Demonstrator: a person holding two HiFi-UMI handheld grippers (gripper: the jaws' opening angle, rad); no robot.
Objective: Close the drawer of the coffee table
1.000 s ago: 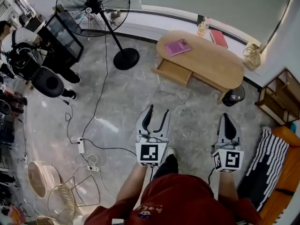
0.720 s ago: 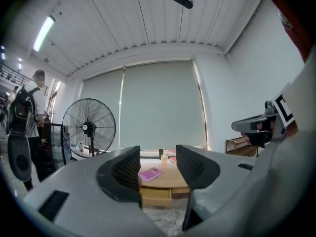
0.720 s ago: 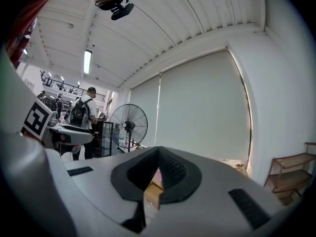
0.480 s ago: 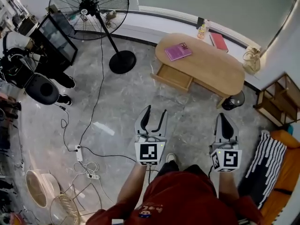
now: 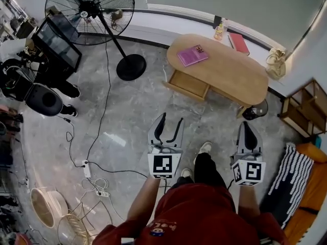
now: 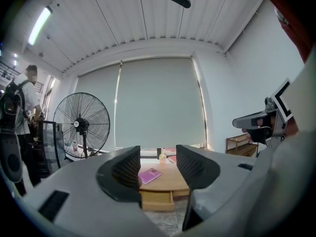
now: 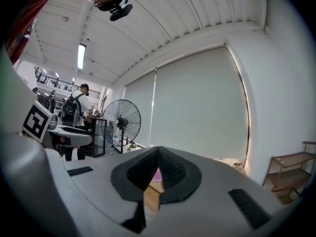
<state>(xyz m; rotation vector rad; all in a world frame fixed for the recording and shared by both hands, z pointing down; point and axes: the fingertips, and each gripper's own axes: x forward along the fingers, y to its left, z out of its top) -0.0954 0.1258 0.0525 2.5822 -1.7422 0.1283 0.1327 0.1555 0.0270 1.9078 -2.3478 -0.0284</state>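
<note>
While both grippers hang well short of the coffee table [image 5: 230, 73] in the head view, its drawer [image 5: 190, 84] stands pulled out from the front edge near the left end, below a pink book [image 5: 192, 55], and looks empty as far as I can tell. The left gripper view shows the left gripper [image 5: 172, 120] spread wide on nothing, so a push landing on one corner could, I judge, skew the drawer or shove the table. The right gripper view shows the right gripper [image 5: 247, 126] with its tips together, empty.
</note>
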